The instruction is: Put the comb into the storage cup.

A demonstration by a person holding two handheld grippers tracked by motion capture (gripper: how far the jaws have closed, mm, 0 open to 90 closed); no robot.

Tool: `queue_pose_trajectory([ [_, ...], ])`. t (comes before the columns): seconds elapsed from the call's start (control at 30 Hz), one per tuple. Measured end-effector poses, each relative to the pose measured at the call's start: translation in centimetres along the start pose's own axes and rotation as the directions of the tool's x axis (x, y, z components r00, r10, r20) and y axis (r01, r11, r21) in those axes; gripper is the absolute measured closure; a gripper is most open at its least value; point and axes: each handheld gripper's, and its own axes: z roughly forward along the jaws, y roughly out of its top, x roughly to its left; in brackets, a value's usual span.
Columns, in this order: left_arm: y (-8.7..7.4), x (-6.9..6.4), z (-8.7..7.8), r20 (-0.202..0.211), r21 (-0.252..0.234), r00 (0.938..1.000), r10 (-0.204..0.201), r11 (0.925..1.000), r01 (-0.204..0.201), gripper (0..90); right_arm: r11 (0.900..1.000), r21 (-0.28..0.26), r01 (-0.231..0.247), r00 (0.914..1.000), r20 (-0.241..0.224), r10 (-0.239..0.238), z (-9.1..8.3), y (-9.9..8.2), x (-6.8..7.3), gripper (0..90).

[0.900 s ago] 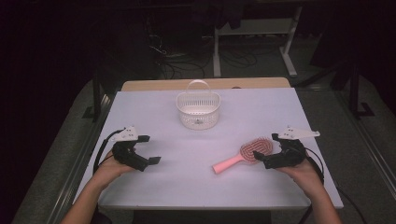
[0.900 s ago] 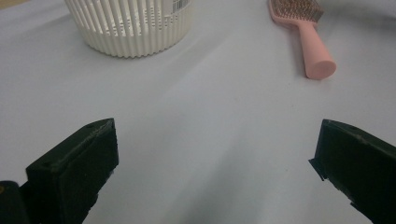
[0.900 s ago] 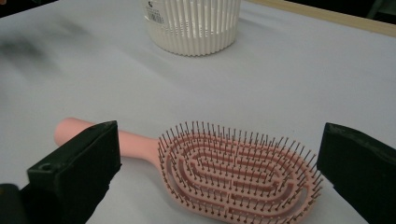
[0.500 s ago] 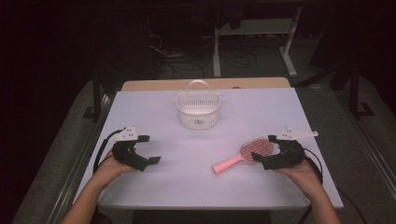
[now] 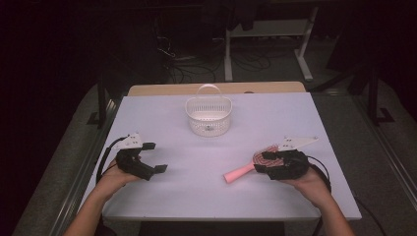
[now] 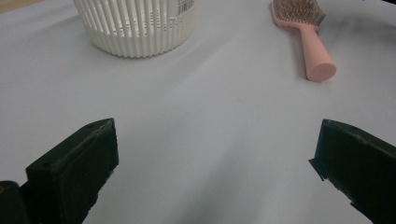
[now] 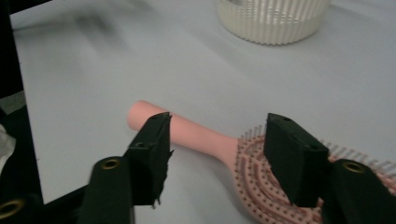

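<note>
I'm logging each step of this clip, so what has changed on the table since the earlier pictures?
The right gripper has slid leftward over the pink brush, its open jaws now standing on either side of the neck where handle meets head, not yet pressing it. The brush lies where it did. The left gripper, wide open, and the white basket have kept their places.

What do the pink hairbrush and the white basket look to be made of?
Hairbrush: probably moulded plastic, smooth matt pink handle, thin stiff bristles on a ribbed pad. Basket: likely rigid plastic, off-white, with evenly slotted walls and a slight sheen.
</note>
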Motion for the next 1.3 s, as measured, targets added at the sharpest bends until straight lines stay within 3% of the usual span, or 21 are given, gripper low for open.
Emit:
queue_pose_trajectory([
  [0.13, 0.1, -0.1, 0.0, 0.007, -0.008, 1.0000, 0.002, 1.0000, -0.002, 0.0, 0.9994, 0.025, 0.025, 0.9988, -0.043, -0.024, 0.6, 0.3, 0.7, 60.3],
  [0.47, 0.2, -0.2, 0.3, 0.018, -0.002, 0.9998, 0.012, 0.9999, -0.012, 0.0, 0.9956, 0.080, 0.048, 0.9943, -0.099, -0.040, 2.0, 0.3, 1.4, 83.0],
  [0.8, 0.2, -0.2, 0.4, 0.021, 0.002, 0.9997, 0.011, 0.9999, -0.011, 0.0, 0.9888, 0.133, 0.067, 0.9902, -0.130, -0.049, 4.0, 0.3, 1.7, 88.4],
  [1.3, 0.2, -0.3, 0.5, 0.026, 0.002, 0.9996, 0.013, 0.9999, -0.013, 0.0, 0.9847, 0.152, 0.086, 0.9874, -0.145, -0.064, 5.2, 0.9, 2.0, 88.4],
])
